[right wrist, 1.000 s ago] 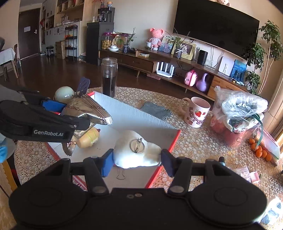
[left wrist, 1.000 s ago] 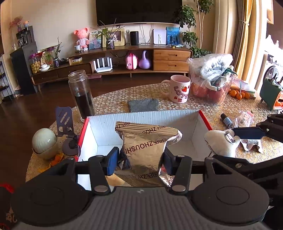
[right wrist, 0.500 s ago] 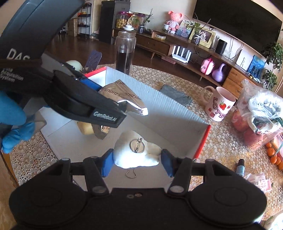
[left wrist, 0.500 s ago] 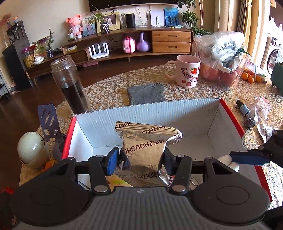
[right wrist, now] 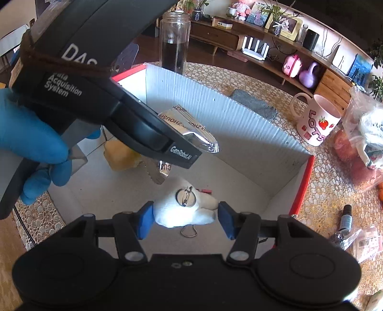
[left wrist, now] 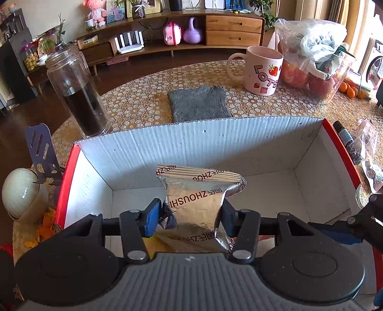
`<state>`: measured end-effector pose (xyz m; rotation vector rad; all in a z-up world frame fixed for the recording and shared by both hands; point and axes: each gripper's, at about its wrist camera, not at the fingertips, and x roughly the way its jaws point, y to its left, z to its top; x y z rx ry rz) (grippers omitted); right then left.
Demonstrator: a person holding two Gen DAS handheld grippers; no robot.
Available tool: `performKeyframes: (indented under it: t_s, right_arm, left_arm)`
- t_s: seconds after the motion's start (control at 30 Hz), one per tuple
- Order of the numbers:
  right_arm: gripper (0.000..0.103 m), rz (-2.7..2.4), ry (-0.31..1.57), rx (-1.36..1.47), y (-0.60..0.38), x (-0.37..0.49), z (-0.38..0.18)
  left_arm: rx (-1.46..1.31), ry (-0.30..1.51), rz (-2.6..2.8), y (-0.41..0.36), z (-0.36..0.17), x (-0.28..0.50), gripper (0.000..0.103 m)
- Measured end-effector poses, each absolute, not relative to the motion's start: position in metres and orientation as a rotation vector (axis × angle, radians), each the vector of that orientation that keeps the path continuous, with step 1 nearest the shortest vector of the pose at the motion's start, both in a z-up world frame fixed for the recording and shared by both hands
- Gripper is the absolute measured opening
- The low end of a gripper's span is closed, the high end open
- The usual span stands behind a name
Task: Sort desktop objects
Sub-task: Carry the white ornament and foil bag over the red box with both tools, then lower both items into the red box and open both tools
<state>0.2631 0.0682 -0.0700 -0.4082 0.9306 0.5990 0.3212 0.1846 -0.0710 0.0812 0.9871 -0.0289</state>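
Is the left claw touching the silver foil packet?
Touching. In the left wrist view, both blue pads of the left claw press the creased sides of the silver foil packet.

A home living room: low wooden media console (left wrist: 182, 28), mug (left wrist: 262, 69), houseplants (right wrist: 378, 71).

Behind your table you have a dark wood floor (left wrist: 143, 69), a long low wooden cabinet (left wrist: 229, 31) against a pale wall (left wrist: 47, 14), curtains (left wrist: 342, 12) at right, daylight.
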Motion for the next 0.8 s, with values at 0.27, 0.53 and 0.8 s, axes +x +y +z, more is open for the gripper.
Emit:
performKeyframes:
  t_s: [0.27, 0.53, 0.8]
  right_arm:
    - [0.057, 0.586, 0.951, -0.368, 0.069, 0.275, -0.076]
    - [0.059, 0.582, 0.962, -0.351, 0.068, 0.283, -0.080]
    - [0.066, 0.586, 0.938, -0.348, 0.065, 0.280, -0.075]
  left_arm:
    - [0.120, 1.022, -0.067, 0.177, -0.077, 0.328, 0.052]
    - [0.172, 1.050, -0.115, 0.166, -0.082, 0.329, 0.061]
    - [0.115, 1.056, -0.105, 0.173, -0.082, 0.328, 0.070]
